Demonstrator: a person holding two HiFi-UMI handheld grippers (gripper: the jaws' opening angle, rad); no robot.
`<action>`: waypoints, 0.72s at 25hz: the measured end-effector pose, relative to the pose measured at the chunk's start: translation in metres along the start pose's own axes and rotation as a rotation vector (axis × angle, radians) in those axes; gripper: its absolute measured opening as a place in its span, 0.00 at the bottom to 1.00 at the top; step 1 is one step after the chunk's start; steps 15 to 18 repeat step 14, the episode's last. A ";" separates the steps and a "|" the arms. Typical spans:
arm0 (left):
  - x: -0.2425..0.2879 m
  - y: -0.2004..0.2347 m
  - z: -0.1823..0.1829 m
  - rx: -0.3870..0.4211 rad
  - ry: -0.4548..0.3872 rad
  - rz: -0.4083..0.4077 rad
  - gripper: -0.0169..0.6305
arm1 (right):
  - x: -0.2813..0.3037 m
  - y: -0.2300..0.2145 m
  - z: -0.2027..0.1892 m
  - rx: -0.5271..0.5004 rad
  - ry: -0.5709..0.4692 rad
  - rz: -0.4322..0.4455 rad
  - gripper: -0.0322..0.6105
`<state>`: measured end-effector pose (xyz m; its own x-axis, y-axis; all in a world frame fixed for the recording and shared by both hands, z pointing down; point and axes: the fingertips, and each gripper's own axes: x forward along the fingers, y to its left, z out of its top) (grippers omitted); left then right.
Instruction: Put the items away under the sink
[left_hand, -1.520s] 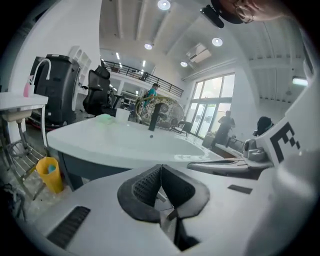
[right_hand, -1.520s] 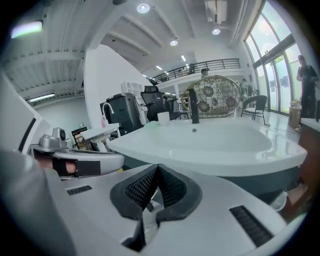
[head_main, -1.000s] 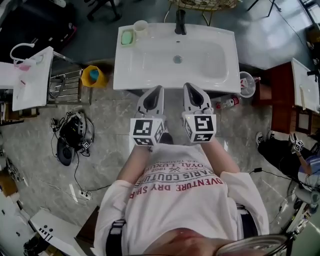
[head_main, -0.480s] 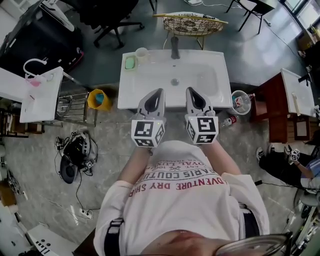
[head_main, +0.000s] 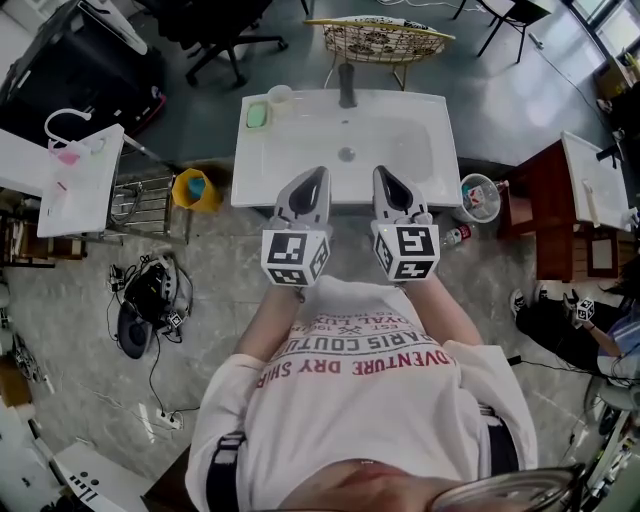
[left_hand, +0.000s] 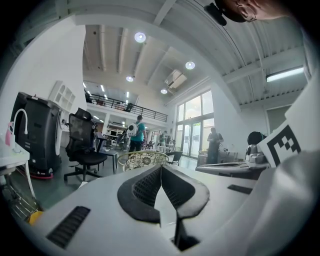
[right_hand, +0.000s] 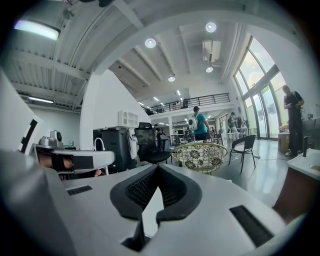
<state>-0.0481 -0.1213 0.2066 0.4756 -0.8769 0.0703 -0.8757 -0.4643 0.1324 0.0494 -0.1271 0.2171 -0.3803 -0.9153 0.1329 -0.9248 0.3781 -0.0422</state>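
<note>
A white sink (head_main: 300, 160) with a dark faucet (head_main: 347, 85) stands ahead of me in the head view. Both grippers are held side by side in front of its near edge, empty. My left gripper (head_main: 310, 182) is shut, its pads meeting at the tips (left_hand: 161, 167). My right gripper (head_main: 388, 182) is shut the same way (right_hand: 157, 167). On the floor by the sink are a yellow bucket (head_main: 193, 188), a clear tub (head_main: 480, 197) and a small bottle (head_main: 455, 237). The space under the sink is hidden.
A green soap dish (head_main: 257, 115) and a cup (head_main: 280, 97) sit on the sink's back left corner. A wicker chair (head_main: 380, 40) stands behind it, a metal rack (head_main: 135, 200) to the left, cables and gear (head_main: 150, 295) on the floor. People stand far off (left_hand: 137, 134).
The sink has shrunk and slid up in the head view, as if I drew back or rose. Both grippers stay shut, side by side.
</note>
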 end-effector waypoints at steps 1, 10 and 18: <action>0.000 -0.001 -0.001 0.000 0.002 0.002 0.06 | -0.001 -0.001 -0.001 0.000 0.000 0.002 0.09; -0.010 -0.009 -0.004 -0.003 0.008 0.017 0.06 | -0.015 0.002 -0.004 0.003 0.013 0.011 0.09; -0.012 -0.016 -0.004 0.000 0.007 0.014 0.06 | -0.020 -0.002 -0.007 0.007 0.019 0.011 0.09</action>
